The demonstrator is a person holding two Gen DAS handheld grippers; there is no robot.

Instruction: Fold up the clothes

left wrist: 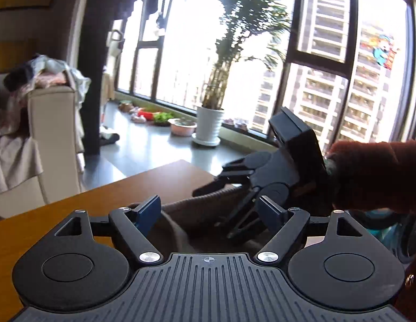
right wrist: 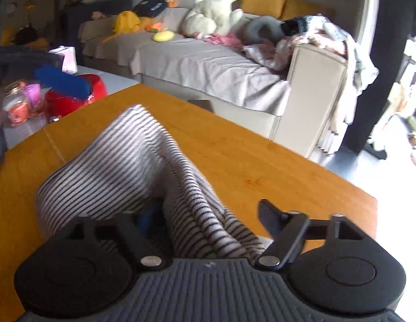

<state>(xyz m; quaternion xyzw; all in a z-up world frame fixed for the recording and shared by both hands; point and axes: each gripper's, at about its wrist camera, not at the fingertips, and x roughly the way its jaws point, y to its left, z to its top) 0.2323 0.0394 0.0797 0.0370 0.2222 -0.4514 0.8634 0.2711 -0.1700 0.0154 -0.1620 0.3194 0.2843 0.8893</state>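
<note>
A grey-and-white striped garment [right wrist: 122, 161] lies bunched in a raised fold on the wooden table [right wrist: 248, 166]. My right gripper [right wrist: 208, 217] is open over its near end; cloth runs between the jaws and covers most of the left finger, while the right finger [right wrist: 269, 214] stands free of it. In the left wrist view the same garment [left wrist: 191, 214] looks brown against the light. My left gripper [left wrist: 210, 213] is open just before it, blue pads [left wrist: 148, 214] apart with nothing pressed. The right gripper [left wrist: 218, 204] reaches in from the right, held by a hand in a reddish-brown sleeve [left wrist: 374, 174].
A beige sofa [right wrist: 208, 67] with plush toys and loose clothes stands beyond the table. A low white table at left holds a red box [right wrist: 73, 96] and jars. A potted plant [left wrist: 210, 123] and bowls stand by the large window.
</note>
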